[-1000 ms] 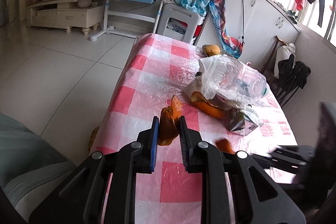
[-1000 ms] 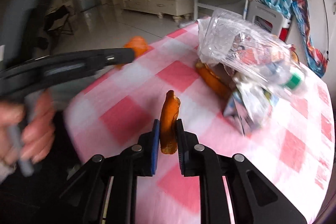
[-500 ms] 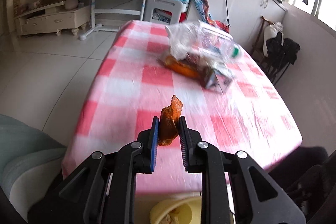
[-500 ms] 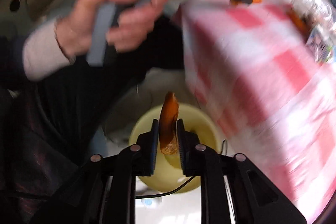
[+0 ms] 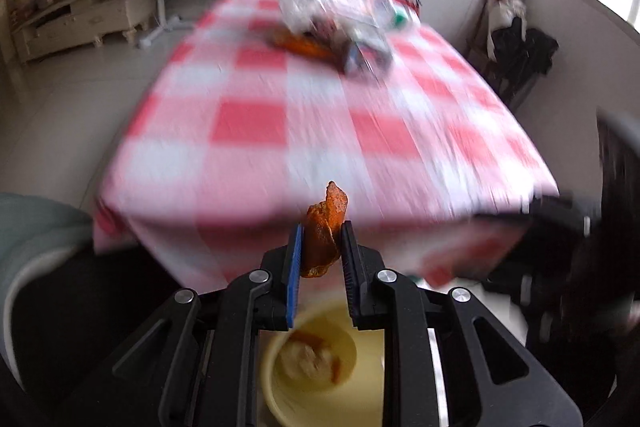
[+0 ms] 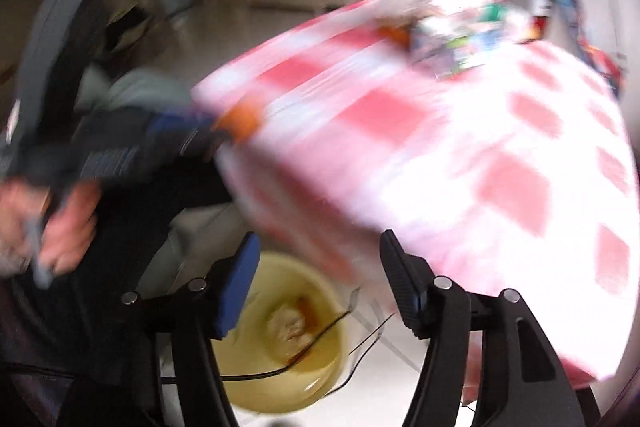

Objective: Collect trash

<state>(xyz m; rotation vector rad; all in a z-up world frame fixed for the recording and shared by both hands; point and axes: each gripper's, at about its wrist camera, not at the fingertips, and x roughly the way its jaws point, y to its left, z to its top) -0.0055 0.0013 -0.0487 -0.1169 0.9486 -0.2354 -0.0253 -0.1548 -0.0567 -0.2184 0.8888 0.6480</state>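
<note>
- My left gripper [image 5: 319,259] pinches an orange peel [image 5: 325,227] between its fingers, the peel standing upright, its long axis running up out of the jaws.
- The yellow bin [image 5: 280,387] sits below and just behind those fingertips, on the floor in front of the checked table [image 5: 304,131]; the peel looks not quite over its mouth.
- My right gripper [image 6: 316,279] hangs wide and empty, with the same bin [image 6: 256,387] beneath it and scraps already inside.
- More litter, a plastic bag pile [image 5: 336,11], waits far ahead on the table.
- Judgement: the left is nearer the drop; a small pull back, then release.
</note>
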